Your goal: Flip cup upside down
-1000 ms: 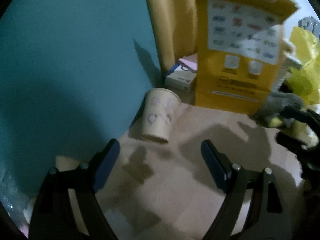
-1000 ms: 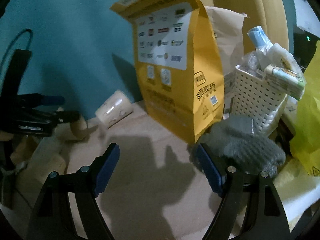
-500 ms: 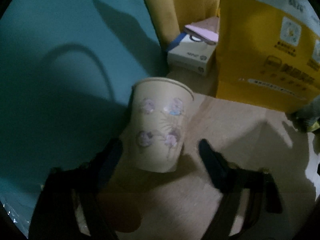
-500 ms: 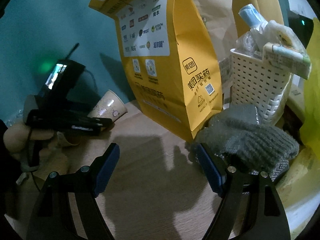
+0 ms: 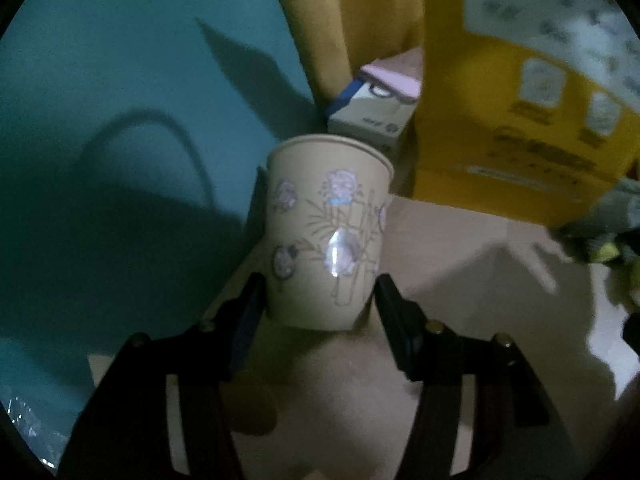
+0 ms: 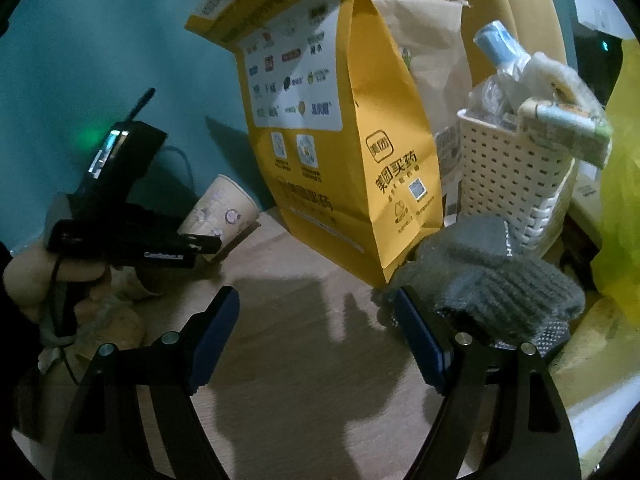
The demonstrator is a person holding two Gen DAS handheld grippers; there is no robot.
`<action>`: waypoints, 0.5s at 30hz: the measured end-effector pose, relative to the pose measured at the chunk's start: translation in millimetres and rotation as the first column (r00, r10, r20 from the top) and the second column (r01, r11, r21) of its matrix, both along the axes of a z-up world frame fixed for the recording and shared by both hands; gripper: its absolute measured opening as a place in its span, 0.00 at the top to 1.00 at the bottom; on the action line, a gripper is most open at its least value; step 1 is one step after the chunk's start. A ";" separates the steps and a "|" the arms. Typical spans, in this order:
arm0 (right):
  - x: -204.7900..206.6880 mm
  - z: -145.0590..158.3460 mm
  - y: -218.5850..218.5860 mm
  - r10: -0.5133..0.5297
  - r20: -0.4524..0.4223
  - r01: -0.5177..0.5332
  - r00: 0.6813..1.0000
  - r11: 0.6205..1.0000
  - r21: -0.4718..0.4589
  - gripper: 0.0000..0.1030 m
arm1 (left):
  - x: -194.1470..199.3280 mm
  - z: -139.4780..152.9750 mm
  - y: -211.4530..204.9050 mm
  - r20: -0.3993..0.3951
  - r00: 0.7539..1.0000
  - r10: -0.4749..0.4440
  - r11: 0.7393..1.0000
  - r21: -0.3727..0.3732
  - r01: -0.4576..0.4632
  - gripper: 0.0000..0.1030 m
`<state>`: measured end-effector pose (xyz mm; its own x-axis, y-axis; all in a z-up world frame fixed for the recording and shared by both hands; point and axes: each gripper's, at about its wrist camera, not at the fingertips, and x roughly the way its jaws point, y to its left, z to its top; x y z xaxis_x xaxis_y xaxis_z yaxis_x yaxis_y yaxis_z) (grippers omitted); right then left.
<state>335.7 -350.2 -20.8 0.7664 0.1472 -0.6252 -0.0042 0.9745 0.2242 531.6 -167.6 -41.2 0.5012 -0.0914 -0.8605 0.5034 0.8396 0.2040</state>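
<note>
Since half a second ago the left gripper point(image 5: 320, 304) has narrowed from wide-spread around the paper cup point(image 5: 326, 236) to both pads against its lower wall, so the grasp looks made and the flip can start. Cup sits centre frame in the left wrist view, rim up; in the right wrist view it is centre-left point(image 6: 222, 212), tilted, seemingly off the wooden tabletop point(image 6: 300, 344). Right gripper point(image 6: 316, 332), bottom centre, spread wide, holds nothing, well clear of the yellow paper bag point(image 6: 332, 160).
</note>
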 end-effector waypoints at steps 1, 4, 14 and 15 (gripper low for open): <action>-0.9 2.0 0.2 0.002 0.002 -0.002 1.000 1.000 -0.001 0.20 | -5.3 4.2 1.8 0.005 1.000 -0.004 1.000 -0.004 0.004 0.44; -8.4 10.2 0.8 0.017 0.007 -0.017 1.000 1.000 -0.002 0.20 | -36.7 22.2 1.0 0.020 1.000 -0.015 1.000 -0.023 0.016 0.44; -70.6 28.8 17.4 0.149 -0.024 -0.151 0.988 0.986 -0.074 0.20 | -188.1 46.5 22.4 -0.012 1.000 -0.003 0.995 -0.096 0.002 0.44; -80.0 30.1 19.9 0.170 -0.033 -0.173 0.985 0.981 -0.084 0.20 | -209.4 48.0 25.8 -0.018 1.000 0.009 0.994 -0.110 -0.011 0.44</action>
<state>255.7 -330.2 9.3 0.7179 0.2200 -0.6605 -0.1684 0.9754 0.1420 322.3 -141.8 6.8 0.4878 -0.1808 -0.8540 0.4974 0.8615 0.1018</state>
